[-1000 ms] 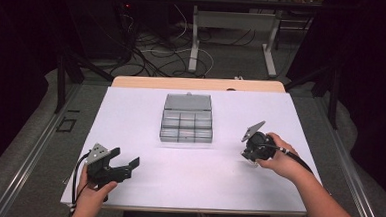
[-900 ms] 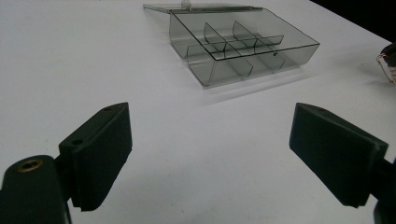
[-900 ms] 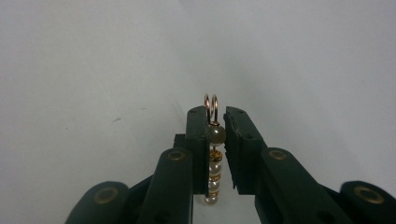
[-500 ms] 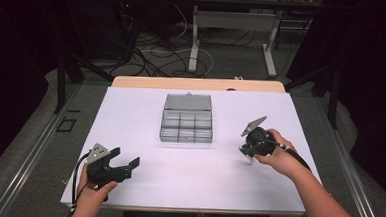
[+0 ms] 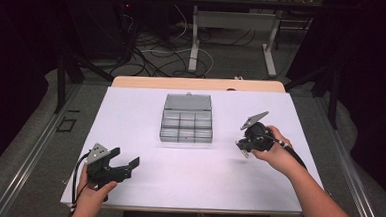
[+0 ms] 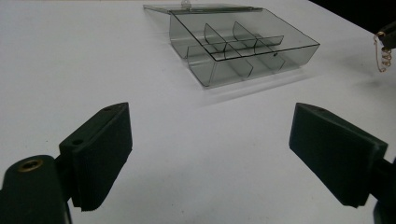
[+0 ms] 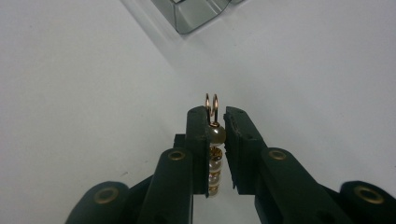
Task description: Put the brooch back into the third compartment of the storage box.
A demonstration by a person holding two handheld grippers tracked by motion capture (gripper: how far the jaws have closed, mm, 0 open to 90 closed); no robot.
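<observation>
We see a clear smoky-grey plastic organiser box (image 5: pixel 186 126) lying near the middle of a white table (image 5: pixel 146 106), and we place everything else from it. The box is open, its flat lid (image 5: pixel 188 102) laid back on the far side, and thin walls split the tray into a grid of small compartments. In the left gripper view the box (image 6: pixel 243 44) looks see-through and glossy; whether anything lies in the compartments we cannot tell.

To the right of the box, apart from it, a hand (image 5: pixel 274 152) holds the right gripper (image 5: pixel 243 144) with its jaws pointing down at the table. In the right gripper view the jaws are pressed in on an earring (image 7: pixel 215 140): a short stack of pale, pearl-like beads with gold-coloured spacers between them, topped by two thin gold wire loops that stand just past the jaw tips. The beads sit between the two black pads, which touch them on both sides. The corner of the box shows at the top of that view, beyond the loops. From the left gripper view the same earring (image 6: pixel 384 56) hangs as a small gold coil at the right edge, level with the near end of the box.

Nearer to us and to the left of the box, well apart from it, the other hand (image 5: pixel 92 193) holds the left gripper (image 5: pixel 126 161) low over the table. Its jaws stand wide apart with bare white surface between them.
</observation>
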